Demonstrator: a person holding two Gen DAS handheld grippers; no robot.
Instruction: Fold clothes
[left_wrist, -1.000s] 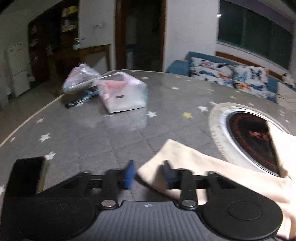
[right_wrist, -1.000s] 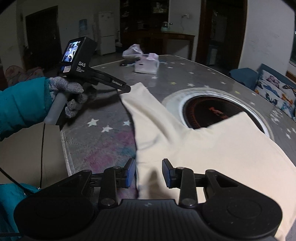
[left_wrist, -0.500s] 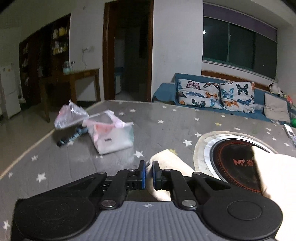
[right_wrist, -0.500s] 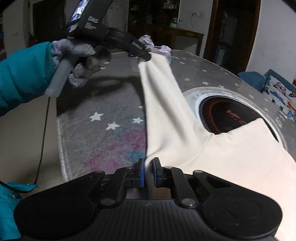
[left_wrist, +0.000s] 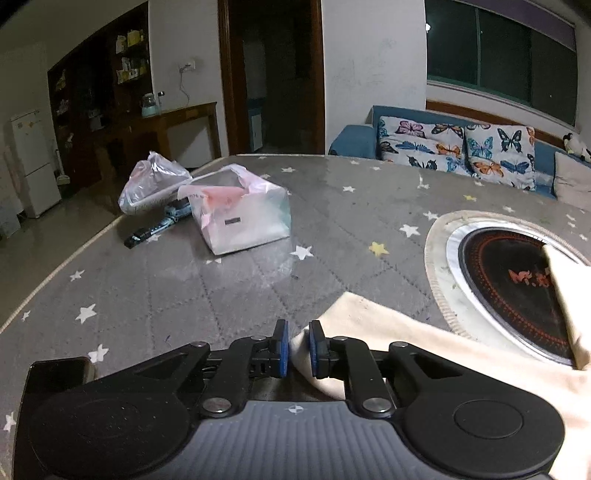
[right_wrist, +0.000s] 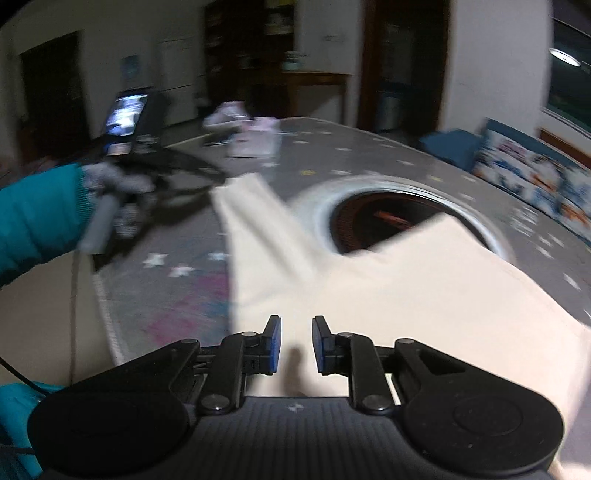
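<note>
1. Lower centre, left wrist view: our left gripper (left_wrist: 295, 347), clamped on the sleeve tip half a second ago, is opening; cloth sits between the jaws, barely pinched if at all.
2. Lower centre, right wrist view: our right gripper (right_wrist: 296, 345) is opening too; its pads now stand clear above the garment (right_wrist: 424, 295). We judge the sleeve has been let down.
3. Garment: cream, smooth, flat on the table (left_wrist: 221, 288), sleeve (right_wrist: 255, 221) reaching up-left, body overlapping the cooktop (right_wrist: 373, 218).
</note>
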